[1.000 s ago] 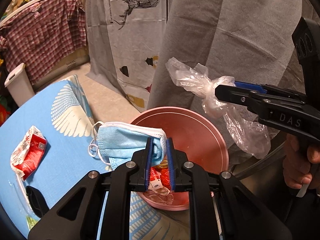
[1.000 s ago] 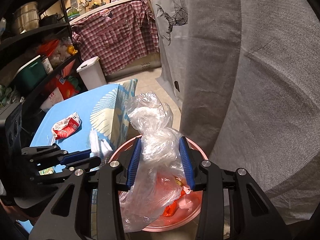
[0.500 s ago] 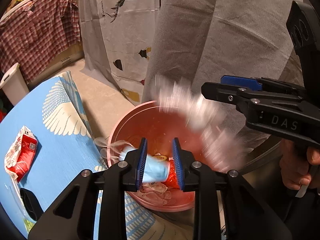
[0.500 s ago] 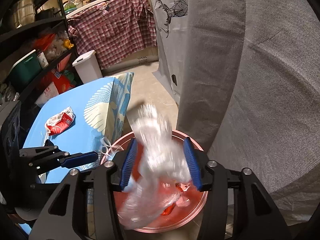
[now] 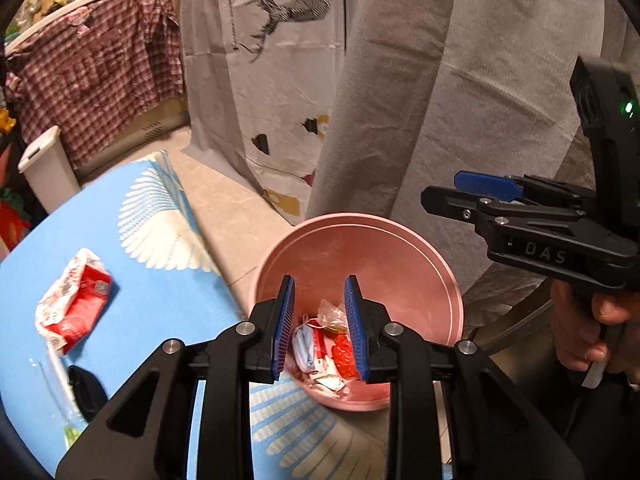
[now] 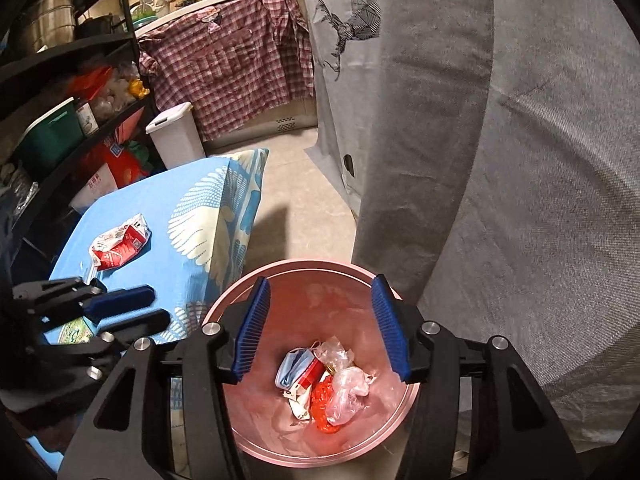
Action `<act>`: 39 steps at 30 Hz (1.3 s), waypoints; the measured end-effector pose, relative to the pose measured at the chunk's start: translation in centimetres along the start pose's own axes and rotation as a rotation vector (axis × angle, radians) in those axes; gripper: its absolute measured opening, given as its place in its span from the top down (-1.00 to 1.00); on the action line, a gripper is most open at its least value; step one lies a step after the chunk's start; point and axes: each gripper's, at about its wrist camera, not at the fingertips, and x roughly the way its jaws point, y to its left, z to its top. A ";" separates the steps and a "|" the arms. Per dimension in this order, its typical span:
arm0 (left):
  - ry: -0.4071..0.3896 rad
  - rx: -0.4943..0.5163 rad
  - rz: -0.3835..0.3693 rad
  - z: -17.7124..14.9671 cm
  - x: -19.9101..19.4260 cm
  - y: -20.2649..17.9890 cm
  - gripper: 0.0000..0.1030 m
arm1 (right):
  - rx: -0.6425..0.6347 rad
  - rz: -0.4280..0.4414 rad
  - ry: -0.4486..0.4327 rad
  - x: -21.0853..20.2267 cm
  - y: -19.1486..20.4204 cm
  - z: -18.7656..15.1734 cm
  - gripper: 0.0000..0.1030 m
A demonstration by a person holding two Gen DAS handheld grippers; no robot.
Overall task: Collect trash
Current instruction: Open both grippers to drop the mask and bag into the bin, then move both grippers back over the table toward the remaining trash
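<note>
A pink trash bin (image 5: 400,240) (image 6: 312,268) stands on the floor beside the blue table. At its bottom lie a blue face mask (image 6: 294,366) (image 5: 304,346), a clear plastic bag (image 6: 348,390) and red wrappers (image 6: 322,406). My left gripper (image 5: 319,320) is open and empty over the bin's near rim. My right gripper (image 6: 322,330) is open and empty above the bin; it also shows in the left wrist view (image 5: 460,190). A crushed red-and-white carton (image 5: 74,300) (image 6: 120,246) lies on the table.
The table with the blue feather-print cloth (image 5: 132,280) (image 6: 192,216) is left of the bin. Grey curtains (image 5: 460,80) hang behind it. A white pedal bin (image 6: 176,130) and shelves (image 6: 60,80) stand at the far left. A clear wrapper (image 5: 52,380) lies near the table's edge.
Both grippers opened. The face mask fell from the left one and the plastic bag from the right one; both now lie in the bin.
</note>
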 end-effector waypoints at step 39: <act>-0.118 -0.389 0.291 -8.3 -12.7 21.4 0.59 | -0.214 0.317 -0.090 0.0 19.6 -1.7 0.65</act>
